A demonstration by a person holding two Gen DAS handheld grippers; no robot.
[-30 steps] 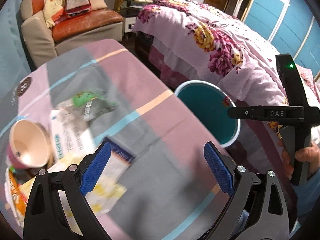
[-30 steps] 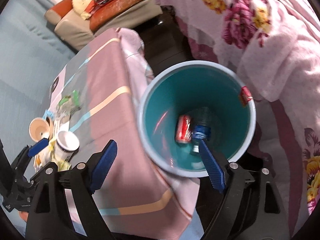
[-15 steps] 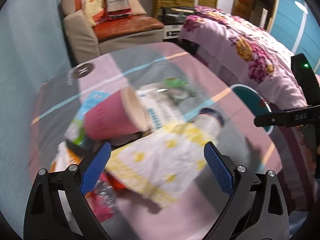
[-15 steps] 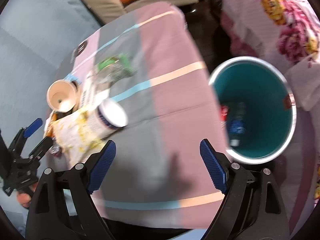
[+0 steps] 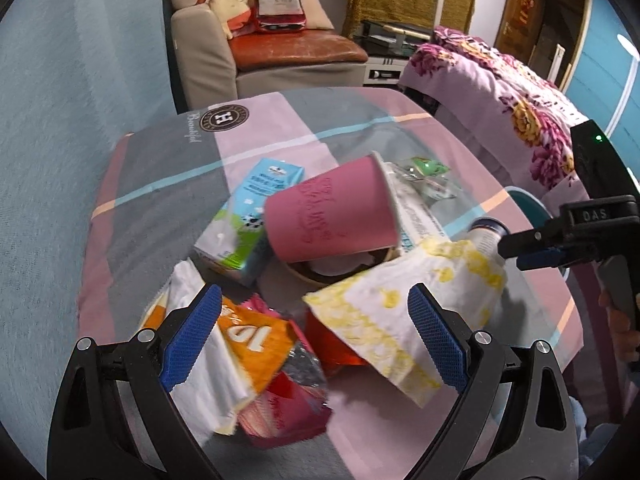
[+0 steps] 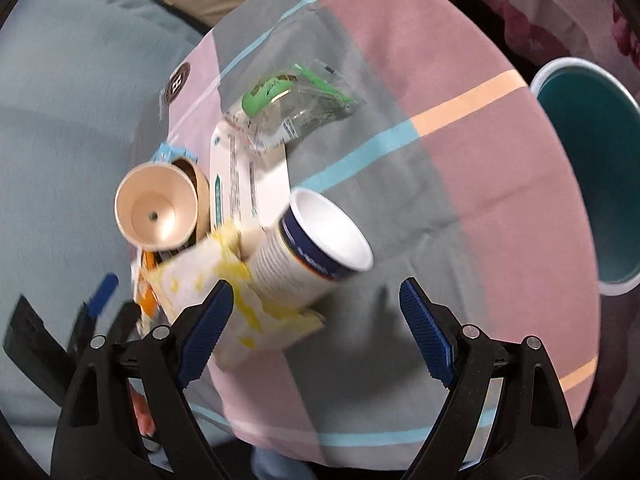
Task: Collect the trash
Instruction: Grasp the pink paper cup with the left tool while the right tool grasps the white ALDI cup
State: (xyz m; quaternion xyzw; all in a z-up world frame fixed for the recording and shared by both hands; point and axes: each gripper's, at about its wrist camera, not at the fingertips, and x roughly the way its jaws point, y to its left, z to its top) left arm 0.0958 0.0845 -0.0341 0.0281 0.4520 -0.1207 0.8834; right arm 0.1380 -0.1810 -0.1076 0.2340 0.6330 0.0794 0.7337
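Note:
A pile of trash lies on the cloth-covered table (image 5: pixel 160 200): a pink paper cup (image 5: pixel 332 216) on its side, a blue milk carton (image 5: pixel 248 220), a white and yellow wrapper (image 5: pixel 404 312), an orange packet (image 5: pixel 256 340), a red packet (image 5: pixel 284 412). My left gripper (image 5: pixel 316 336) is open just above the packets. My right gripper (image 6: pixel 316 336) is open above the table, close to a white and blue cup (image 6: pixel 320 248) on its side. The teal bin (image 6: pixel 592 172) stands beside the table at the right.
A clear green wrapper (image 6: pixel 296 104) and a white flat pack (image 6: pixel 248 172) lie further back on the table. A bed with a floral cover (image 5: pixel 500 100) is at the right, an armchair (image 5: pixel 272 52) behind the table. A blue wall runs along the left.
My left gripper has swung left from the bin side over the trash pile. My right gripper has moved from above the bin to above the table by the white cup. Both stay open.

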